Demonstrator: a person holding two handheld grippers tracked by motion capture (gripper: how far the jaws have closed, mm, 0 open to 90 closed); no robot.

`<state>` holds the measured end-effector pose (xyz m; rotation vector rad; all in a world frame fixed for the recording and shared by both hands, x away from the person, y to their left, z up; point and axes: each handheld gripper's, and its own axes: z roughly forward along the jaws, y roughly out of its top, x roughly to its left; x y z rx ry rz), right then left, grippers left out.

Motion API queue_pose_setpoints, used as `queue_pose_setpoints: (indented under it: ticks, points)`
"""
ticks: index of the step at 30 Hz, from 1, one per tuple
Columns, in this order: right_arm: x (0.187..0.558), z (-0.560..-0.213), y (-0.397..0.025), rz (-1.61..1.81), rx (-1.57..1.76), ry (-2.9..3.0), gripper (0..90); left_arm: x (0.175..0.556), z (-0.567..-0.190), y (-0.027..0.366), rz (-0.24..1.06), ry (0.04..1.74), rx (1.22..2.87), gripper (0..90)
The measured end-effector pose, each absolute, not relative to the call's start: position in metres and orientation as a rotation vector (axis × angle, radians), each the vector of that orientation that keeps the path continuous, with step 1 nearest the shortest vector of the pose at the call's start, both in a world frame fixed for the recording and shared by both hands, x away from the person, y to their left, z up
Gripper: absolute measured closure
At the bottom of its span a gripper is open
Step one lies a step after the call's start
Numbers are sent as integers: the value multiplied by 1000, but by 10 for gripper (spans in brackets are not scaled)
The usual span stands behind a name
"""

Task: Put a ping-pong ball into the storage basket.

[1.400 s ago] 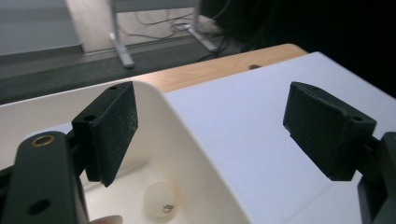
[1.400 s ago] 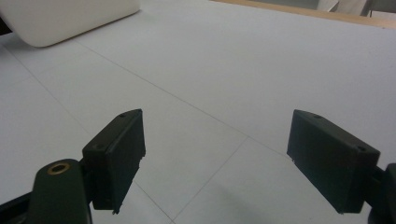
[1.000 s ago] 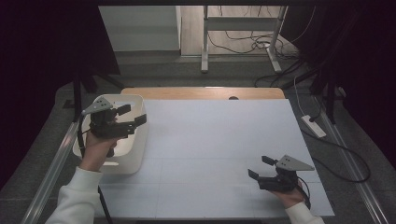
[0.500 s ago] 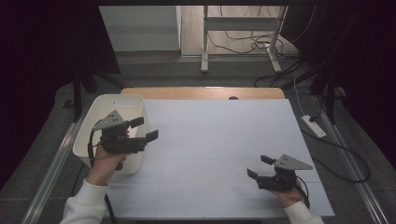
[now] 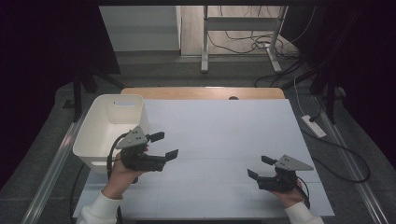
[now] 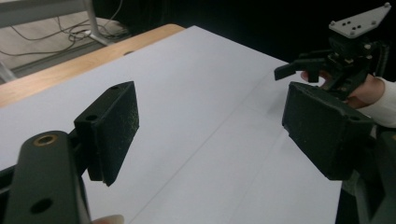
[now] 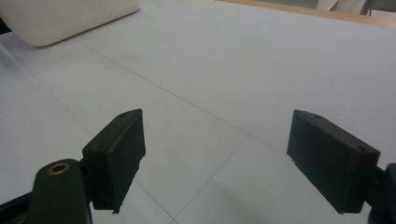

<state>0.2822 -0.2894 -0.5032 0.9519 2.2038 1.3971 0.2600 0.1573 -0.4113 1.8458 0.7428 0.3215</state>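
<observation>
Both tongs empty, jaws wide: left tongs (image 5: 161, 145) beside the white bin (image 5: 109, 128), right tongs (image 5: 259, 168) low over bare table (image 5: 224, 130). No task object visible; best held steady, apart.

Right gripper (image 7: 217, 161) with both black jaws spread wide, nothing between them, above a white table (image 7: 261, 65) (thin seams cross it). A white bin (image 7: 65, 16) sits far left.

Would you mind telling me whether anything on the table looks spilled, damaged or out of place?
Nothing stands out. The white bin sits upright at the table's left edge, and each claw, left and right, is open, holding nothing.
</observation>
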Motion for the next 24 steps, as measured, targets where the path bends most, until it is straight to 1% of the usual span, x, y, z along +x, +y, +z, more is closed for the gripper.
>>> queue_pose_setpoints:
  ticks: [6,15,24]
  points:
    - [282,-503,-290,1397,952,2204,191,252,-425,145,330,740,1887,193]
    - [282,-503,-289,1396,955,2206,190,239,-447,137,321,715,1913,196]
    - [281,-504,-289,1394,956,2207,190,223,-488,143,290,729,1957,192]
